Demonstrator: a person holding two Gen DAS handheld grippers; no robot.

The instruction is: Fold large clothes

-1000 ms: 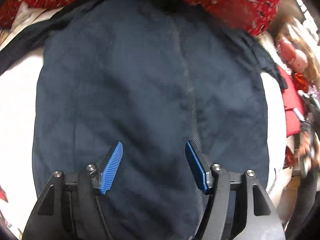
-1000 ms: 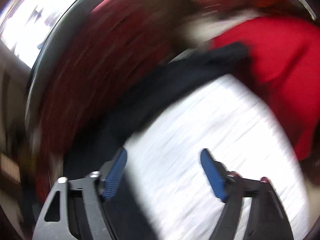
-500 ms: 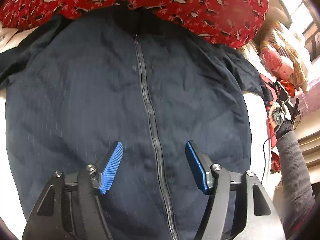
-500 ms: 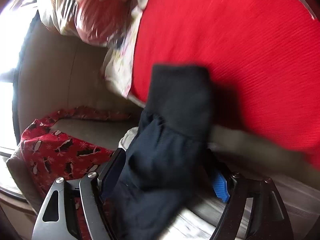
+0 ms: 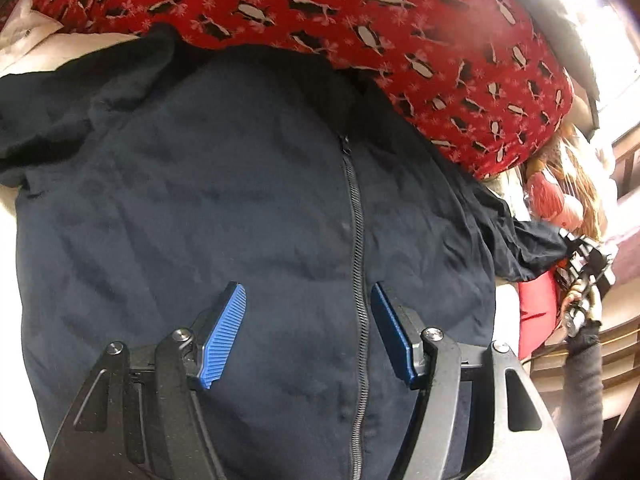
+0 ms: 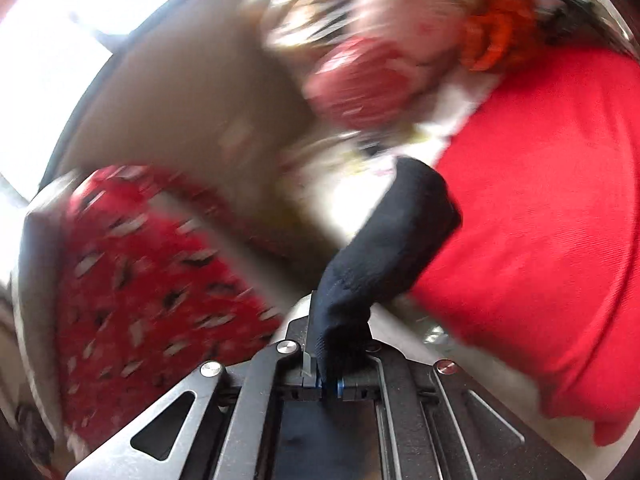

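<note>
Jacket (image 5: 248,208) on white surface (image 5: 8,248) (left gripper (image 5: 308,332) agape; right gripper (image 6: 326,364) pinching its cuff (image 6: 404,224)).

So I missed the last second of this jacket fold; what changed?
The right hand-held gripper swung to the navy jacket's sleeve cuff and shut on it; it was open over white bedding before. The left hand-held gripper stayed open above the jacket, its zipper still closed.
</note>
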